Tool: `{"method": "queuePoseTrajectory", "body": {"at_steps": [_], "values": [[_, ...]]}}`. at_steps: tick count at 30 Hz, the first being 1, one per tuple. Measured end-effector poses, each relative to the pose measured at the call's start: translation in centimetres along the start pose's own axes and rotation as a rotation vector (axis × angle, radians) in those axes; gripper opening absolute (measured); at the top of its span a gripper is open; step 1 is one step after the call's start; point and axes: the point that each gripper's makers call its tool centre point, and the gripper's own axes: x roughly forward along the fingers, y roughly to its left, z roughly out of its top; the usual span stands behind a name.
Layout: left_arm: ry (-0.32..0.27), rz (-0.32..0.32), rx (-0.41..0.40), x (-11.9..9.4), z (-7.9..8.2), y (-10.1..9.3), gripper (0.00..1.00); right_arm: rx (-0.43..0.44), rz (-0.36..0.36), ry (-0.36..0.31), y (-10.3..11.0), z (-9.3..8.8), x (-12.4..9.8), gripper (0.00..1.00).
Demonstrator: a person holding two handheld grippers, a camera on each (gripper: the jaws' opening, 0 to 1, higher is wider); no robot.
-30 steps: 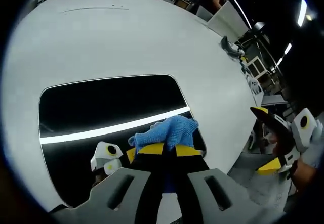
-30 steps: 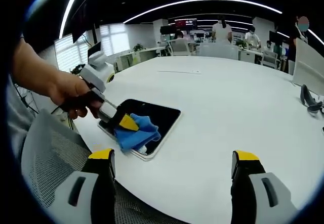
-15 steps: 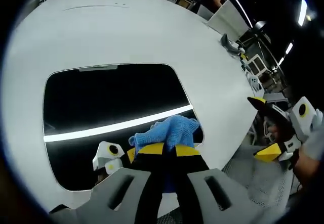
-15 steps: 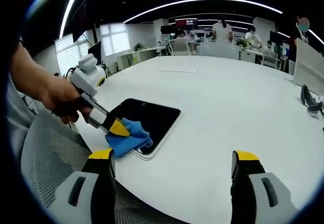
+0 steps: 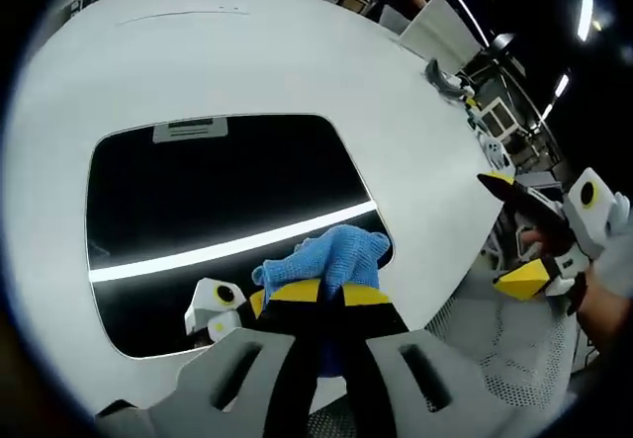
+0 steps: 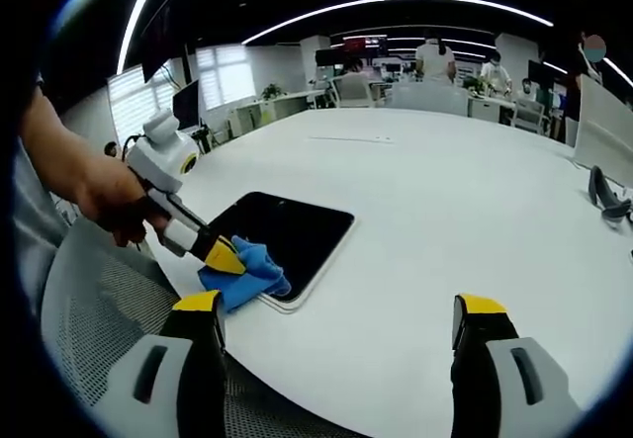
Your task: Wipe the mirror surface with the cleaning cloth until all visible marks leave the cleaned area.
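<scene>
The left gripper point(image 5: 326, 295) clamps the blue cloth point(image 5: 331, 255) at the mirror's point(image 5: 208, 191) near corner (a light strip reflects in the glass). The right gripper point(image 6: 341, 321) hangs wide open over the table point(image 6: 445, 211).

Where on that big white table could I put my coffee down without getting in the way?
The white round table is bare right of the dark rectangular mirror and beyond it, toward the far edge. The near-left edge is crowded: the left gripper presses the blue cleaning cloth on the mirror's corner there.
</scene>
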Motion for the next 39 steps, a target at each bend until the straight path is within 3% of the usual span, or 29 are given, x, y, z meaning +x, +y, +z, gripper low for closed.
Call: {"method": "queuePoseTrajectory", "body": {"at_steps": [39], "values": [[0.031,-0.021,-0.064,-1.6,-0.7,2.0,0.03,0.005,0.006,-0.007,-0.1,0.0,0.0,0.94]]}}
